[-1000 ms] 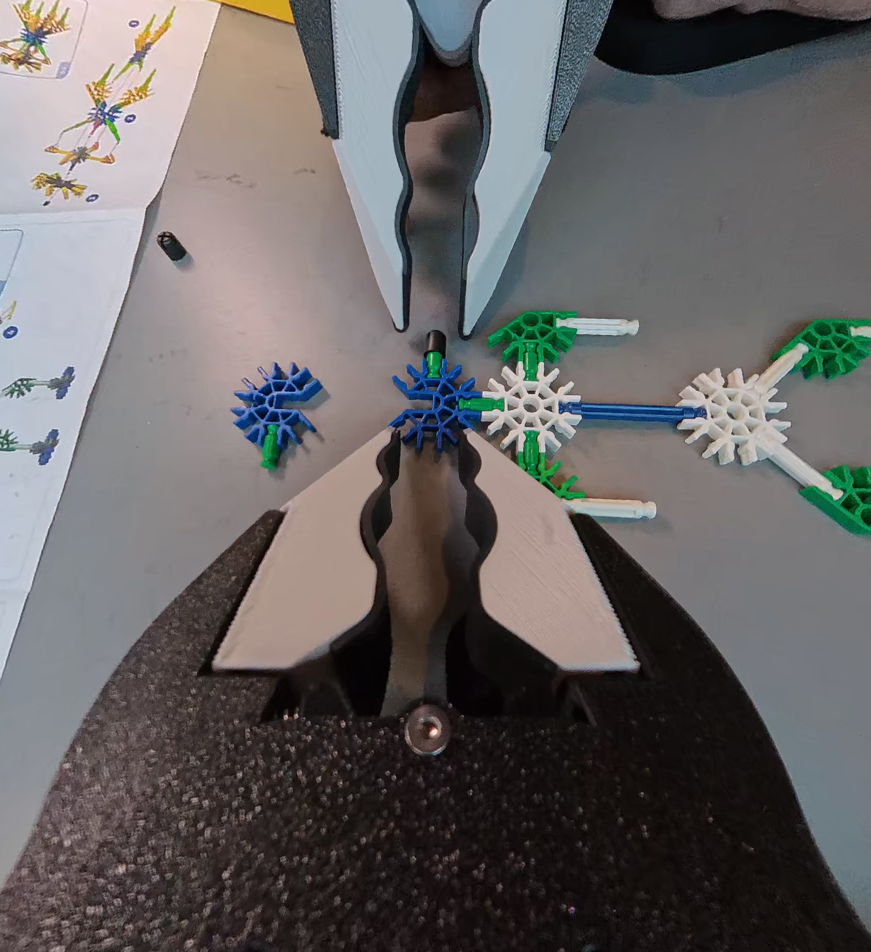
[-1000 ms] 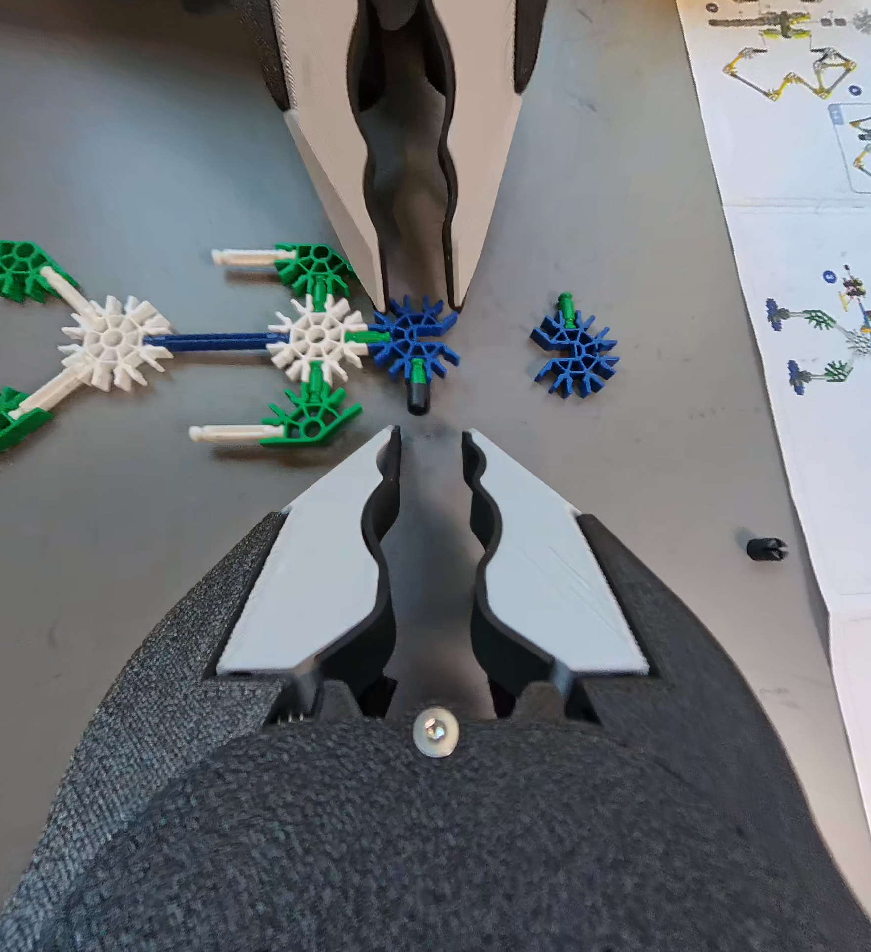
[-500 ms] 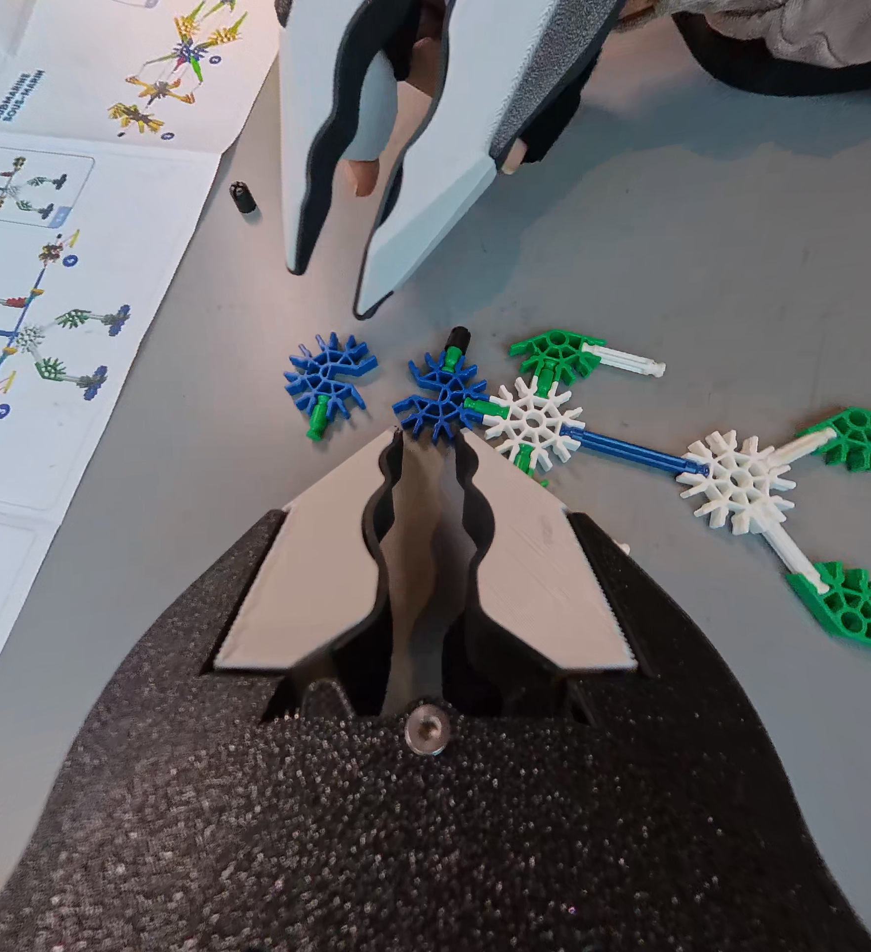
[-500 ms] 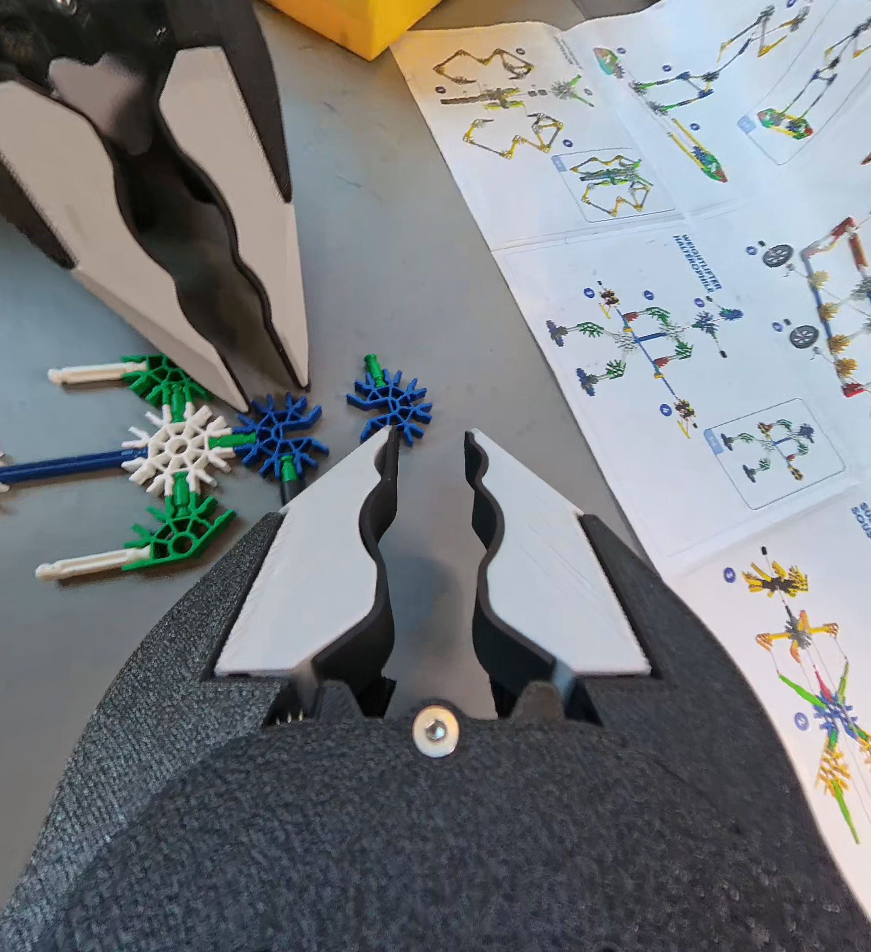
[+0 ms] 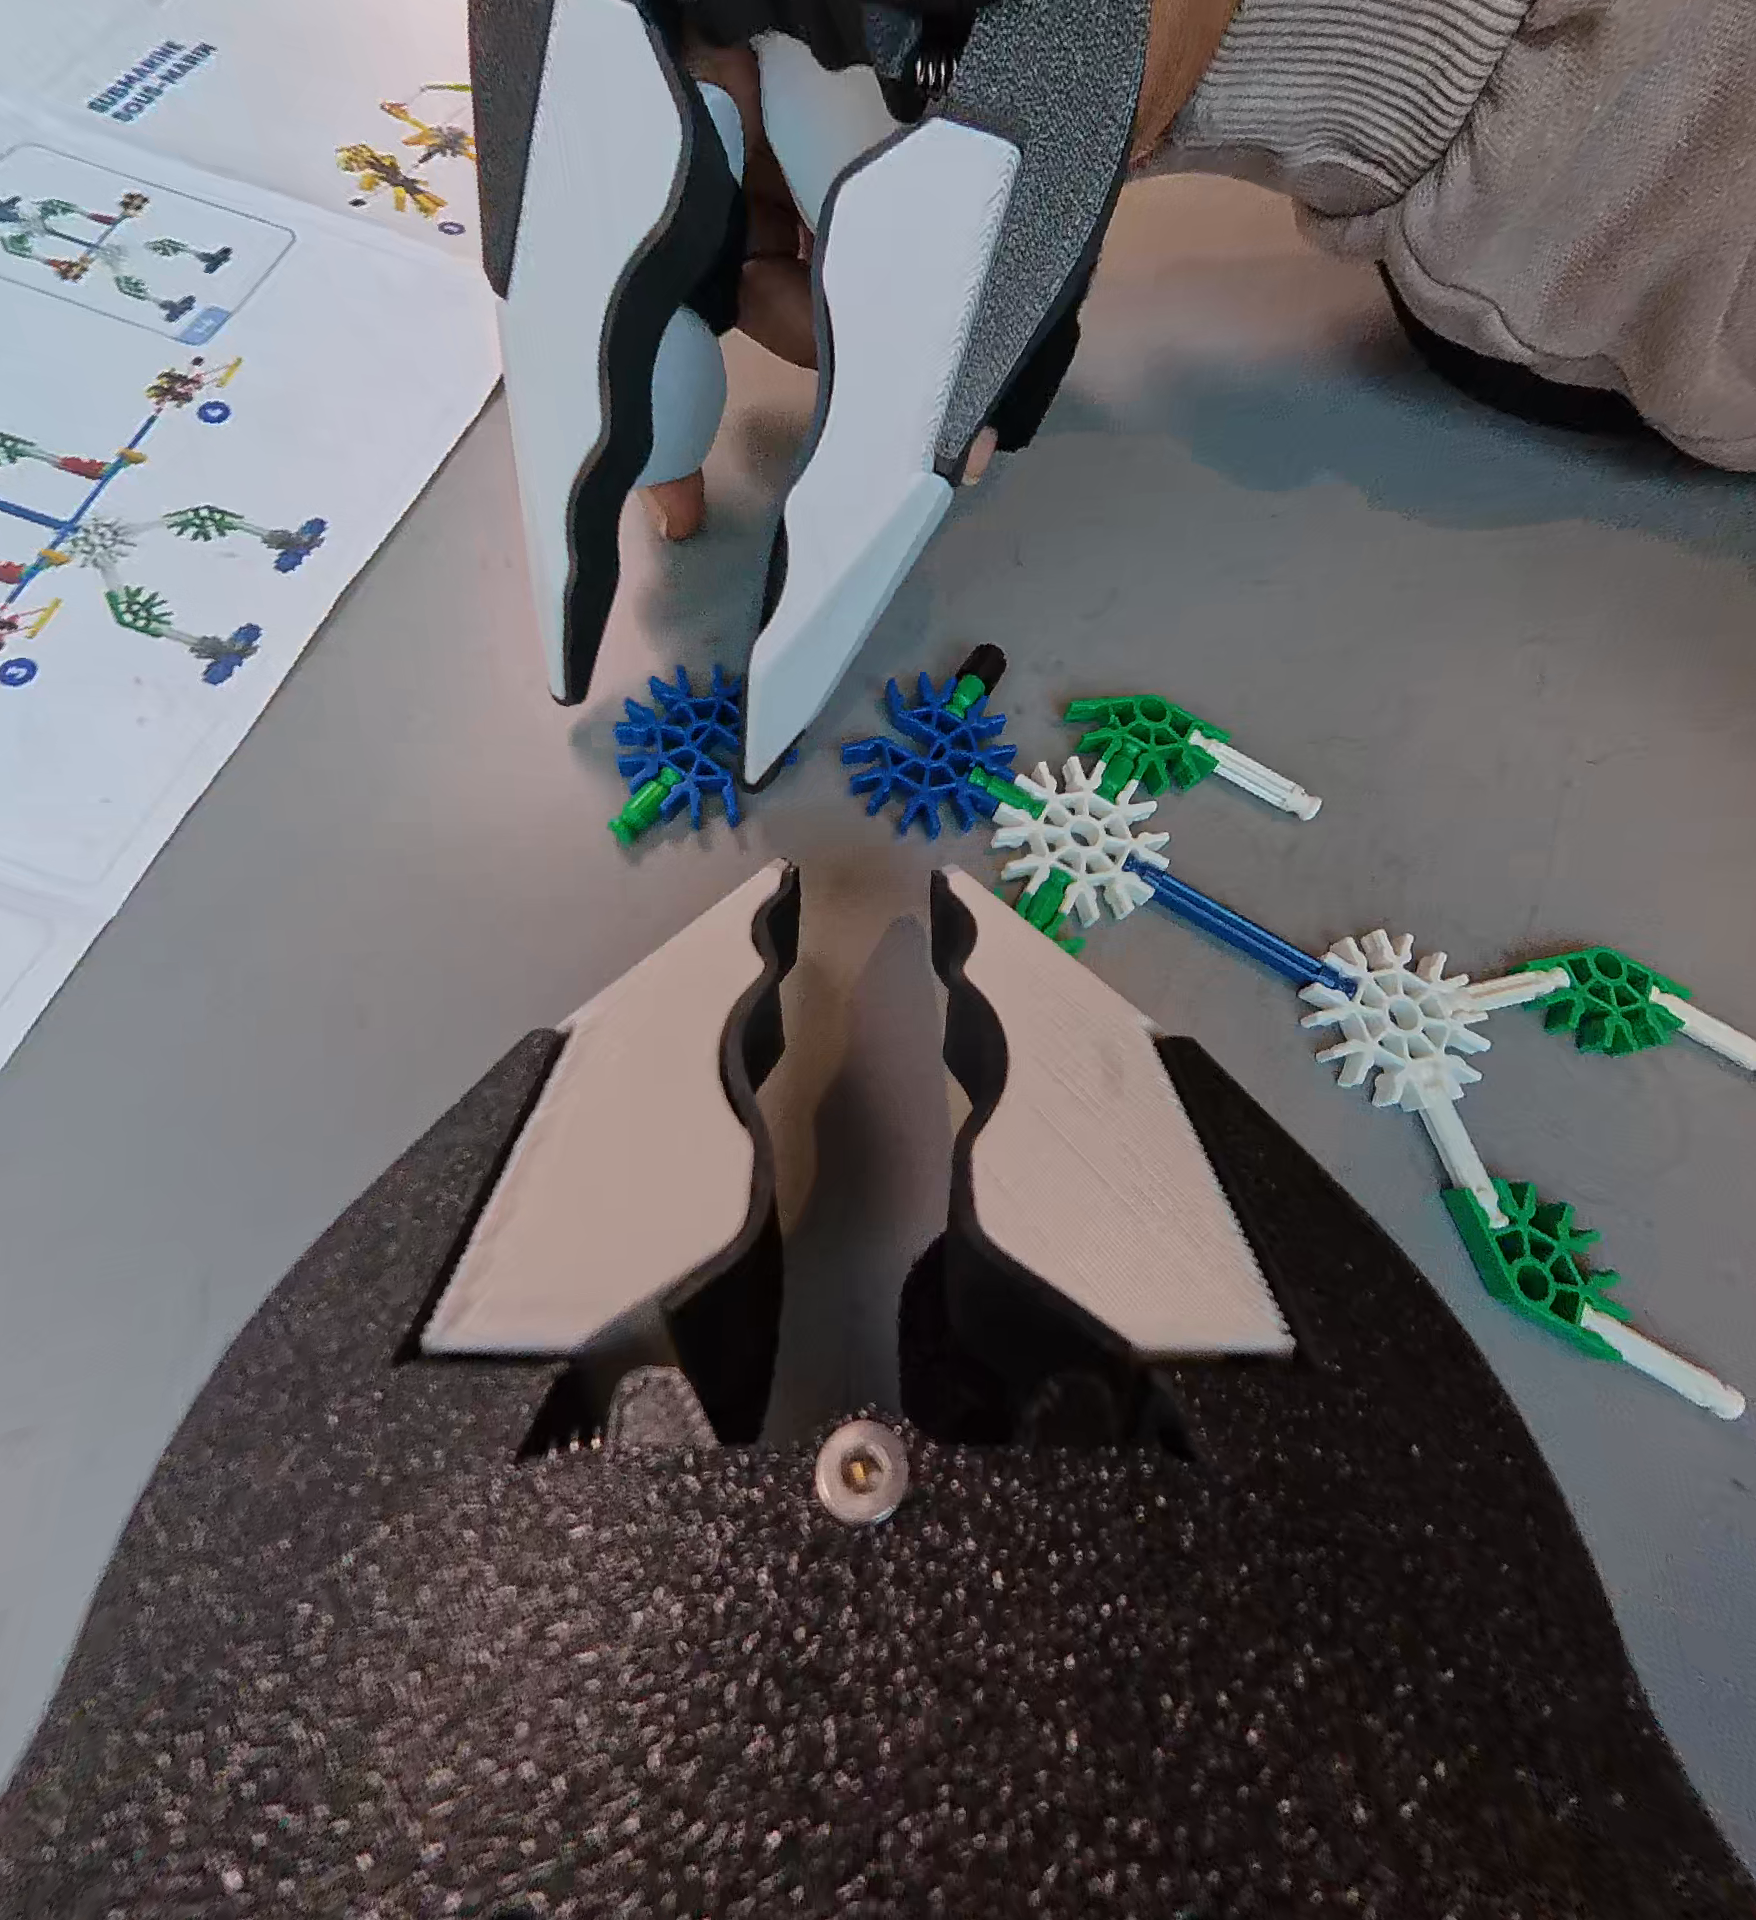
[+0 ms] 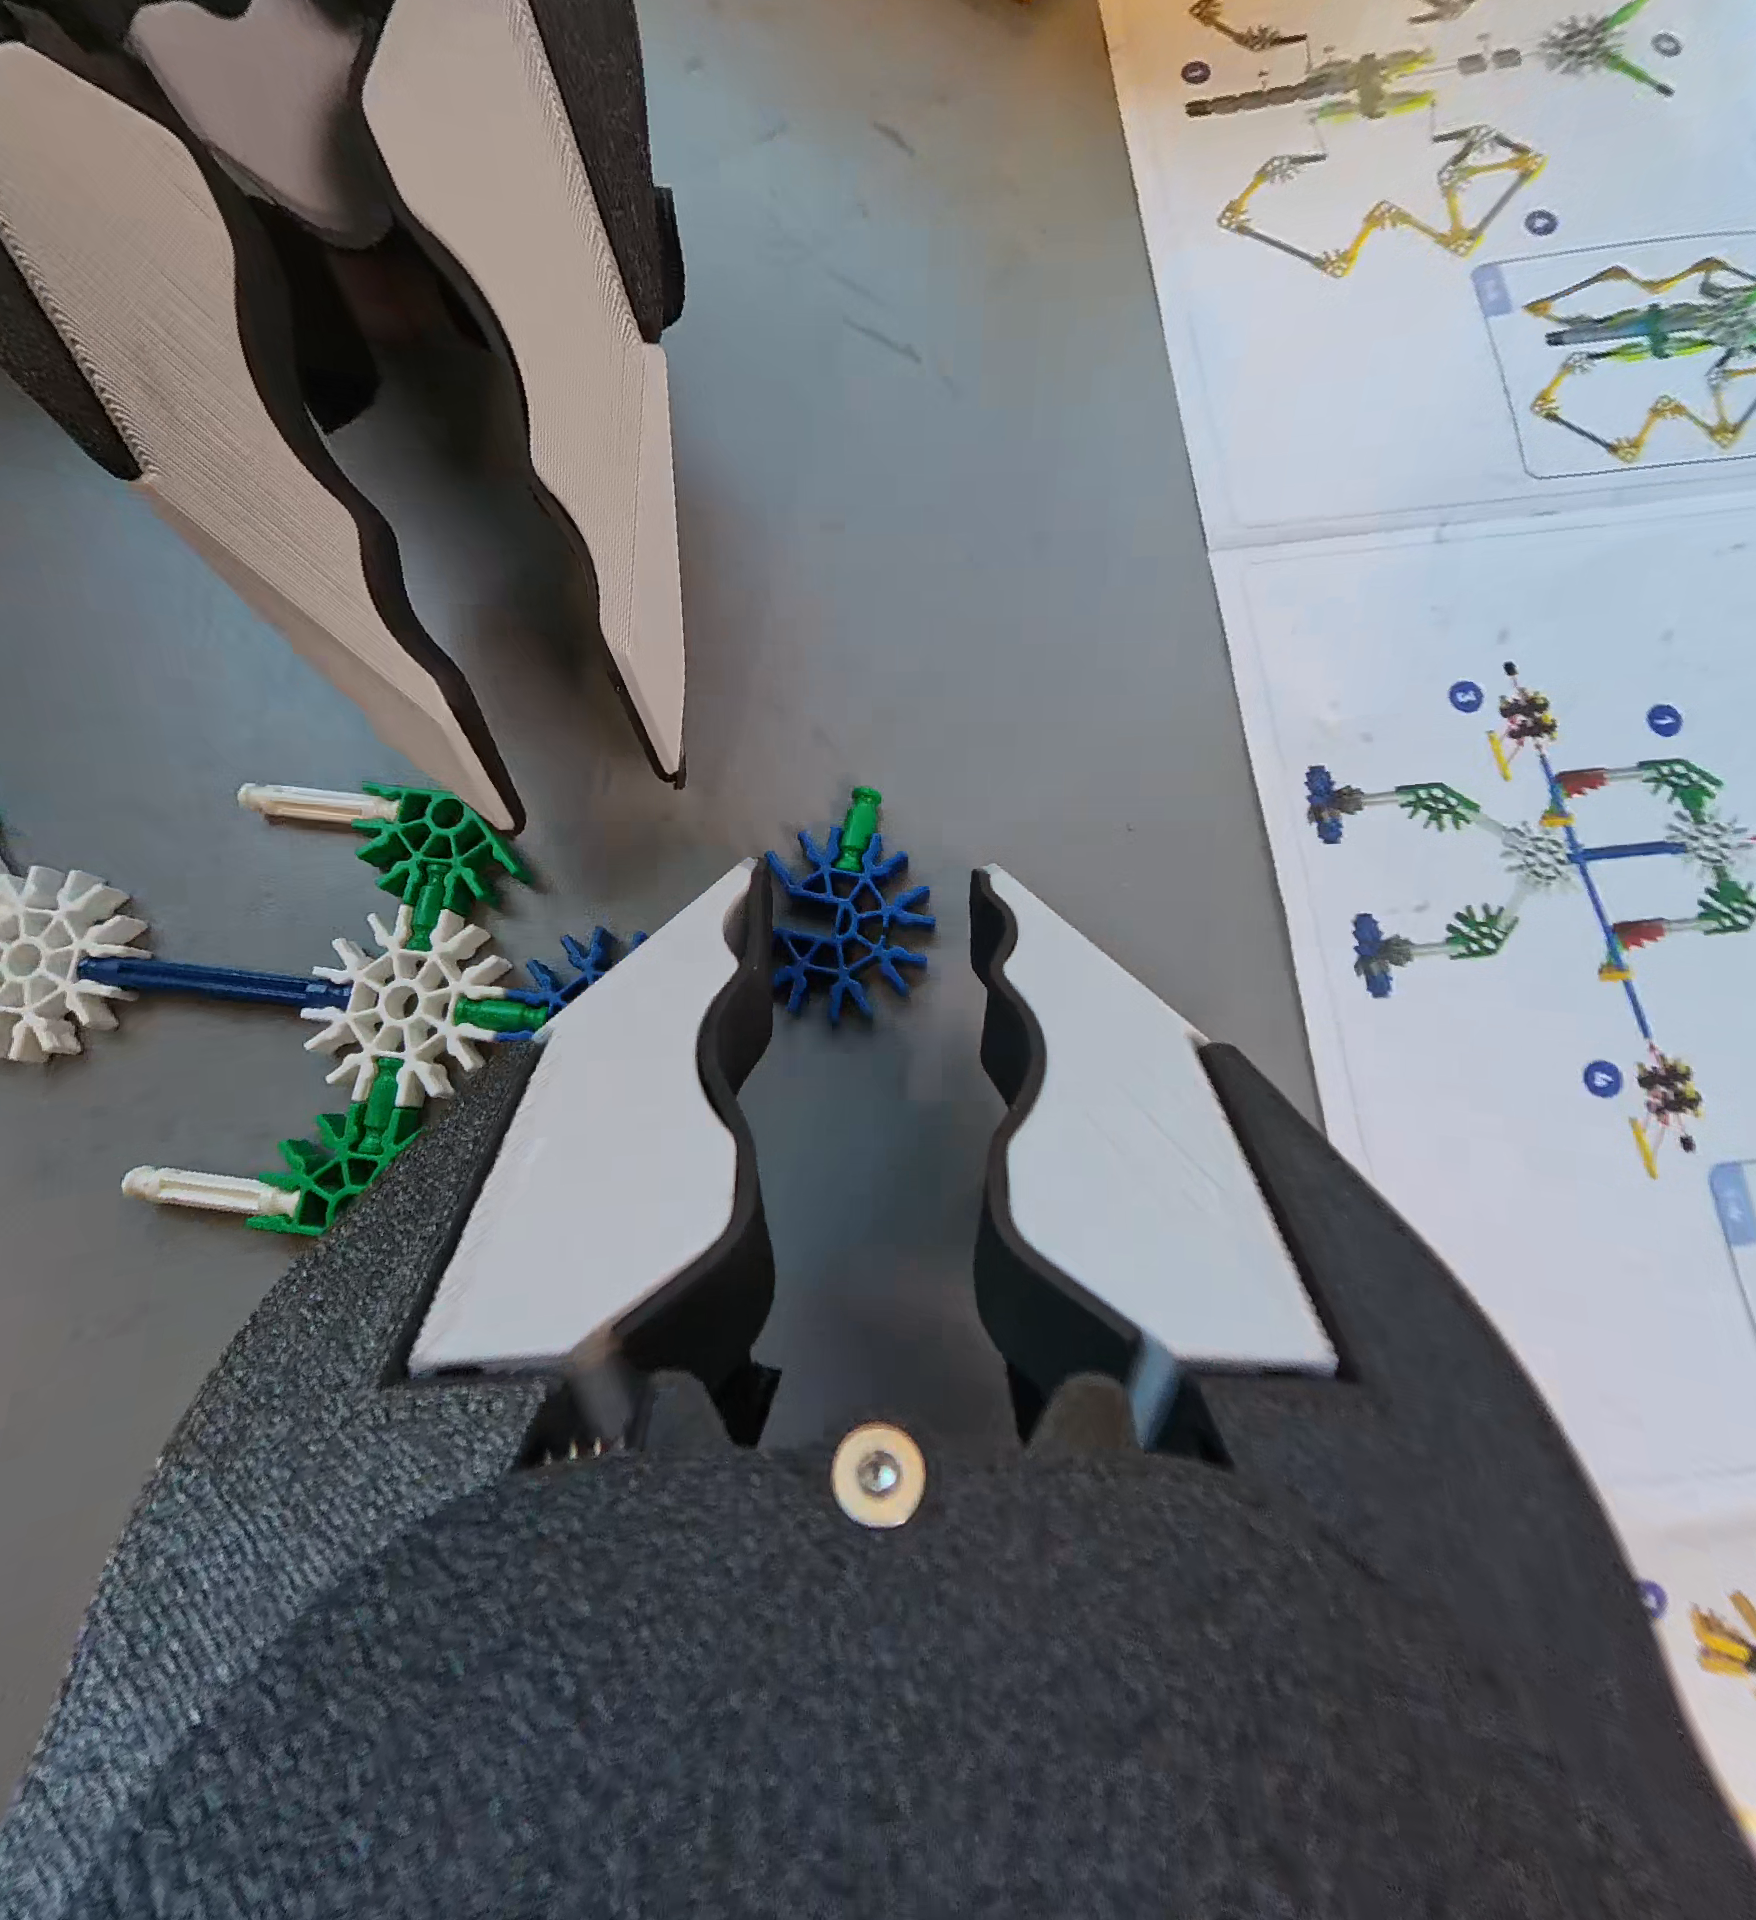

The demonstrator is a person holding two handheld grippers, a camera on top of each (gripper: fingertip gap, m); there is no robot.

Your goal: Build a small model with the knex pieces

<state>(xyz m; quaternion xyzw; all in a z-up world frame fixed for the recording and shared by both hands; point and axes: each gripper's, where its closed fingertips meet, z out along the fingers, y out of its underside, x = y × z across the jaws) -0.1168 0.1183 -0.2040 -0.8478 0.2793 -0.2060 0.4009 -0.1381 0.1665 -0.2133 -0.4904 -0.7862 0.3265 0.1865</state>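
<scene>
A loose blue snowflake-shaped plastic connector [image 6: 846,927], with a short green rod [image 6: 861,819] plugged into one slot, lies flat on the matte grey table [image 6: 957,416]. The right gripper [image 6: 866,883] stands with its jaws spread wide around it, gripping nothing; one finger's black wavy inner edge sits just beside the connector's rim, though contact cannot be told. From the left wrist view that gripper comes down steeply from above, a person's fingers [image 5: 682,488] and ribbed beige sleeve [image 5: 1476,156] behind it.

The left gripper [image 5: 861,881] is parted too and empty, its tips low and near the assembled toy [image 5: 1082,842]: a blue connector, white snowflake hubs, a blue rod, green fan-shaped pieces and white rods, with a black cap [image 5: 983,659]. A printed instruction sheet [image 6: 1580,831] lies beside these.
</scene>
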